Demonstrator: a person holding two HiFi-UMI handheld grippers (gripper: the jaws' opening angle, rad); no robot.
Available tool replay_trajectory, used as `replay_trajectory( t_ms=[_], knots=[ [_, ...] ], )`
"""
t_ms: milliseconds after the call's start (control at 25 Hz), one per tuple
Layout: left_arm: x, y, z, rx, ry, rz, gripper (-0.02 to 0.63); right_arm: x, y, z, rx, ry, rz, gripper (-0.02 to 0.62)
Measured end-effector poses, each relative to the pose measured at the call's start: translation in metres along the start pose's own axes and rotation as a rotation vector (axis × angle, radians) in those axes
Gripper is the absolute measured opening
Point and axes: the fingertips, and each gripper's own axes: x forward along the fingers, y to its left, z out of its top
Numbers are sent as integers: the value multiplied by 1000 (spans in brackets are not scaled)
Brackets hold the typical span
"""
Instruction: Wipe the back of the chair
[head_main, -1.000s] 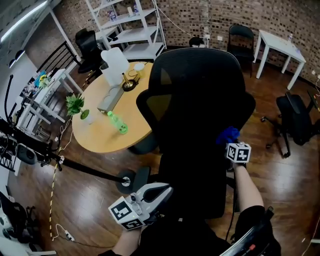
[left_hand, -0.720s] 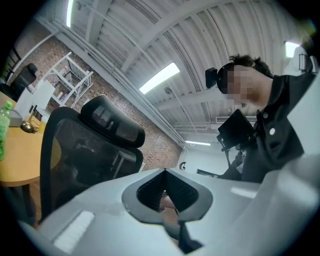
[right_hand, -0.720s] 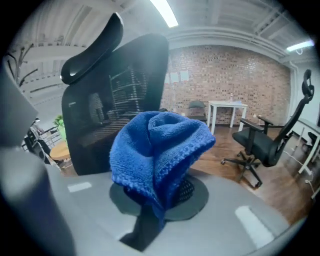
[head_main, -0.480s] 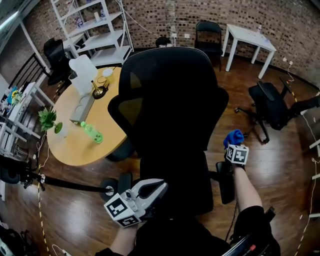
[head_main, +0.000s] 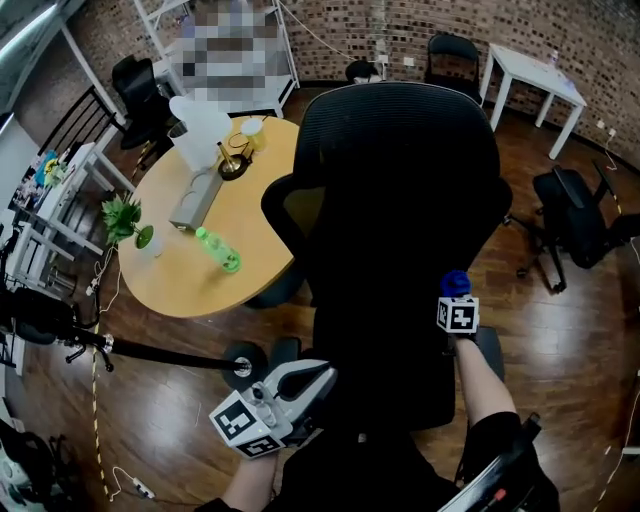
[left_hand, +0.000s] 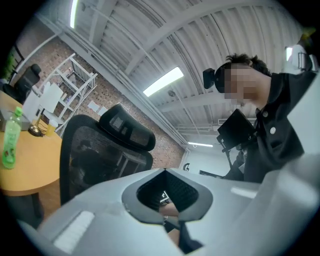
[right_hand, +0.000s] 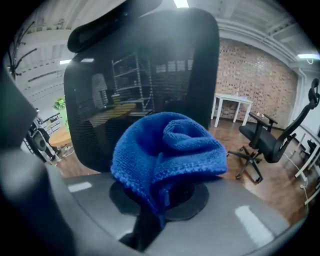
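1. Chair back (head_main: 400, 200), black mesh, stands upright right in front of me, with the round table (head_main: 190, 280) beyond it on the left.
2. My right tongs (head_main: 456, 298) are clamped on a bunched blue cloth (right_hand: 167, 150), low at the back's right edge; whether cloth touches mesh I cannot tell.
3. My left tongs (head_main: 318, 380) are closed tip to tip, holding nothing, low near the chair's left side.
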Motion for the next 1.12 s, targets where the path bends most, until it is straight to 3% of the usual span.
replay_trajectory(
  t_ms=[320, 400, 520, 560, 680, 800, 920, 1120],
  knots=[
    [-70, 22, 24, 50, -21, 182, 5, 54, 145, -12, -76, 62, 157, 54],
    [-85, 22, 32, 83, -28, 220, 5, 62, 164, -22, -21, 108, 133, 54],
    [-108, 23, 41, 108, -47, 267, 5, 62, 160, -34, 94, 137, -28, 54],
    [-116, 23, 43, 111, -55, 282, 5, 64, 169, -33, 121, 124, -12, 54],
    [-133, 24, 43, 110, -73, 321, 5, 71, 229, -22, 89, 75, 179, 54],
    [-145, 22, 42, 110, -87, 349, 5, 75, 264, -15, 8, 65, 230, 54],
    [-154, 22, 42, 115, -97, 367, 5, 71, 311, -11, -66, 53, 375, 54],
    [-146, 21, 45, 123, -112, 334, 5, 21, 362, 25, -106, -55, 629, 54]
  ],
)
